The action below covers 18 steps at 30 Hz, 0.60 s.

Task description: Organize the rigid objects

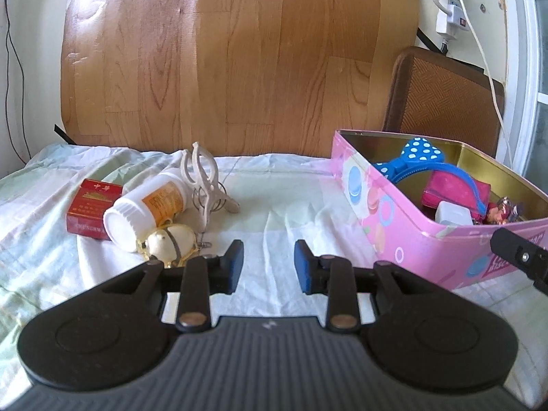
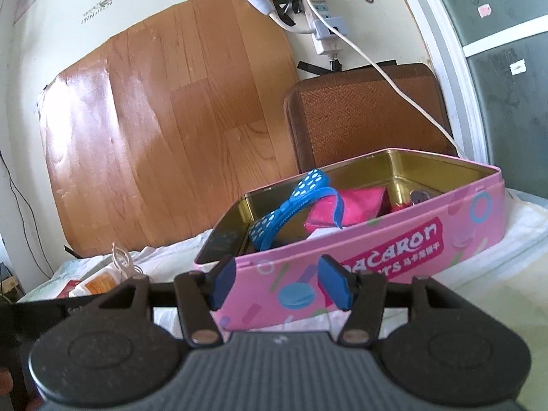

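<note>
Left wrist: I see a wrinkled pale sheet (image 1: 281,212) over the surface, with a glossy wood-grain panel (image 1: 239,51) against the far wall. Left gripper (image 1: 269,262) is spread apart, holding nothing, blue pads over bare cloth. Loose pile at left: red carton (image 1: 89,209), white plastic bottle (image 1: 144,210) lying on its side, beige clips (image 1: 202,174), and a rounded cream trinket (image 1: 171,245), possibly a keychain. Pink tin (image 1: 394,226) at right.

Right wrist: right gripper (image 2: 277,282) is also spread, empty, just near the tin's (image 2: 394,239) printed side. The gold-lined interior holds a blue dotted headband (image 2: 291,202) and a magenta pouch (image 2: 356,205). A woven brown board (image 2: 363,116) stands behind.
</note>
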Each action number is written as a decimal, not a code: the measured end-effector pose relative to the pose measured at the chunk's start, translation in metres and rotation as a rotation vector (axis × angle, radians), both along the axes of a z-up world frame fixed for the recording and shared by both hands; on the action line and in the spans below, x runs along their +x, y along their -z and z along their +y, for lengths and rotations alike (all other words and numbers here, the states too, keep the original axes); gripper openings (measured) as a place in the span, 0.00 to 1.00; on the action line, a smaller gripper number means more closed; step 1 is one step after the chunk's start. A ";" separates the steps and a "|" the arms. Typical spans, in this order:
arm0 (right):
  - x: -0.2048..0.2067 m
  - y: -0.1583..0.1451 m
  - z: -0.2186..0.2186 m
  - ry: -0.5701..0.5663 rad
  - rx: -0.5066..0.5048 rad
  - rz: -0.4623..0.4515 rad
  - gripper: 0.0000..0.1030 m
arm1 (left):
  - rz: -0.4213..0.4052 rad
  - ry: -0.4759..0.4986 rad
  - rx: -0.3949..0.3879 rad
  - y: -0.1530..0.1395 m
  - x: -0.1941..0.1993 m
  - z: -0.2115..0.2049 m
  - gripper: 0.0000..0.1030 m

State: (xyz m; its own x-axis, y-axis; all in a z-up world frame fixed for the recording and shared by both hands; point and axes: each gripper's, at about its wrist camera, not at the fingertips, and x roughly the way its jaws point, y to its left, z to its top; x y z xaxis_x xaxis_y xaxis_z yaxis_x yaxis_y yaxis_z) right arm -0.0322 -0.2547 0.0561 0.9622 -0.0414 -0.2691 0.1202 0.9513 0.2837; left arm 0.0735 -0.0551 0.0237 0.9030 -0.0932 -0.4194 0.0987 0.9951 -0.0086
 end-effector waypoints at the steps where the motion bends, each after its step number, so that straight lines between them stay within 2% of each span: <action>1: 0.001 0.000 0.000 -0.002 -0.003 0.003 0.54 | 0.000 0.003 0.002 0.001 0.000 0.000 0.34; 18: 0.003 0.001 0.000 -0.008 -0.004 0.014 0.55 | -0.017 0.035 0.003 0.007 -0.001 0.000 0.39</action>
State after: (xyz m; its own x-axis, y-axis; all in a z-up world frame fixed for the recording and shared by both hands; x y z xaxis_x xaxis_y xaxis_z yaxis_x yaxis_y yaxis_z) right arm -0.0290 -0.2543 0.0549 0.9587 -0.0353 -0.2821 0.1169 0.9534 0.2780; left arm 0.0727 -0.0556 0.0171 0.9060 -0.1238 -0.4047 0.1339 0.9910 -0.0033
